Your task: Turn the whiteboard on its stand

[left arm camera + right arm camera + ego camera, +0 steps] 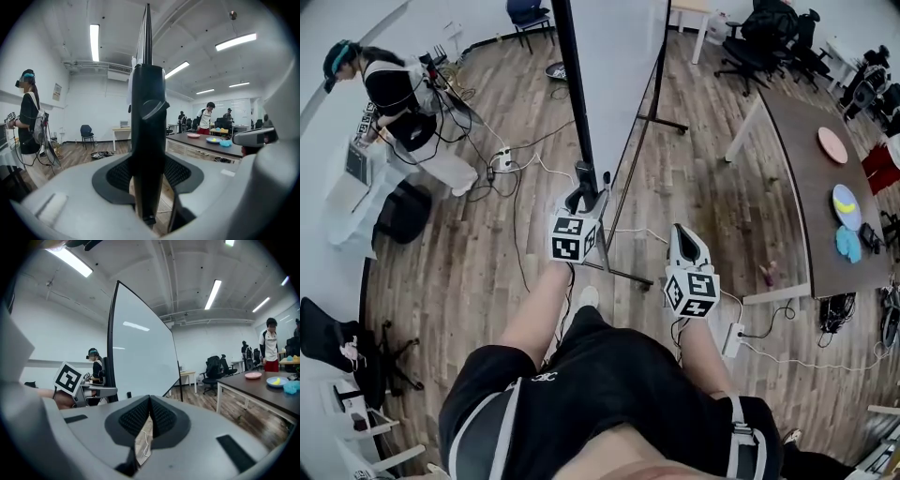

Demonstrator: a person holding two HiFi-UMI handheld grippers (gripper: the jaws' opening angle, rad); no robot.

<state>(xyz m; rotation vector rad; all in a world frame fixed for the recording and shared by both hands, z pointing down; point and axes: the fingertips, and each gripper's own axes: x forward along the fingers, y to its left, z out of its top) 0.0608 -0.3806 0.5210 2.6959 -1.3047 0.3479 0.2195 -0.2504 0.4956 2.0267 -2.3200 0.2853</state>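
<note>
The whiteboard [623, 56] stands on a black stand, seen nearly edge-on from above. In the right gripper view its white face [140, 357] fills the left middle. My left gripper [584, 187] is shut on the board's black side post [572, 94]. In the left gripper view that post [147, 112] runs upright between the two pads, which press on it from both sides. My right gripper [684, 234] hangs to the right of the board, clear of it. Its pads [140, 416] meet with nothing between them.
The stand's foot bar [623, 274] lies on the wood floor just ahead of my legs. Cables and a power strip [502, 159] trail at the left near a person [389, 89] at a desk. A long brown table [816, 187] with plates stands at the right, office chairs [764, 37] beyond it.
</note>
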